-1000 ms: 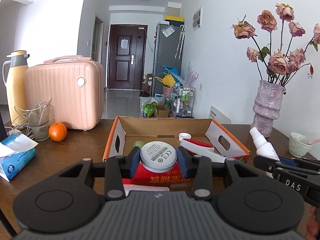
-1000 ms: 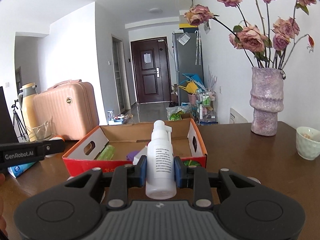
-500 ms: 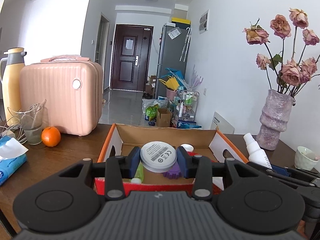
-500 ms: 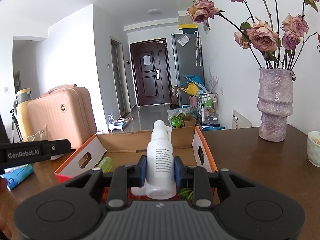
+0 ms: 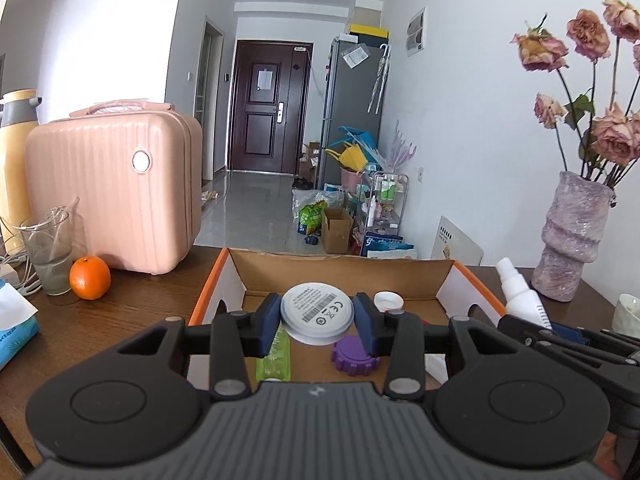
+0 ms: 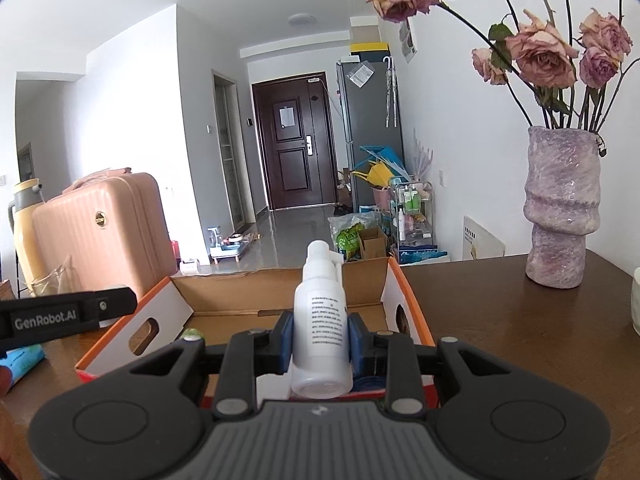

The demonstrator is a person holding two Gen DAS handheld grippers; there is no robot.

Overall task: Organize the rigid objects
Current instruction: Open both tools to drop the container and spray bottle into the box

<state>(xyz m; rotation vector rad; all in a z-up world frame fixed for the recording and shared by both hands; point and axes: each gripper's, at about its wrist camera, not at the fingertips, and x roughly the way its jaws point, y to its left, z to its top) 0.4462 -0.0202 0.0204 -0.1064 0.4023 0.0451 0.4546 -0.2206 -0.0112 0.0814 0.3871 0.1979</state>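
Observation:
My left gripper (image 5: 317,320) is shut on a round white disc with a barcode label (image 5: 317,315) and holds it above the open cardboard box (image 5: 340,270). Inside the box lie a green tube (image 5: 274,354), a purple cap (image 5: 352,354) and a small white cap (image 5: 388,301). My right gripper (image 6: 321,342) is shut on an upright white spray bottle (image 6: 321,332) above the near right part of the same box (image 6: 224,294). The bottle also shows at the right of the left wrist view (image 5: 518,294).
On the brown table stand a pink suitcase (image 5: 112,192), an orange (image 5: 89,277), a glass (image 5: 50,252), a yellow thermos (image 5: 14,160), a blue tissue pack (image 5: 14,328), a purple vase with dried roses (image 6: 560,208) and a white cup (image 5: 628,314).
Both grippers have moved forward and up over the box, still holding the disc and the bottle. More of the box's inside shows now.

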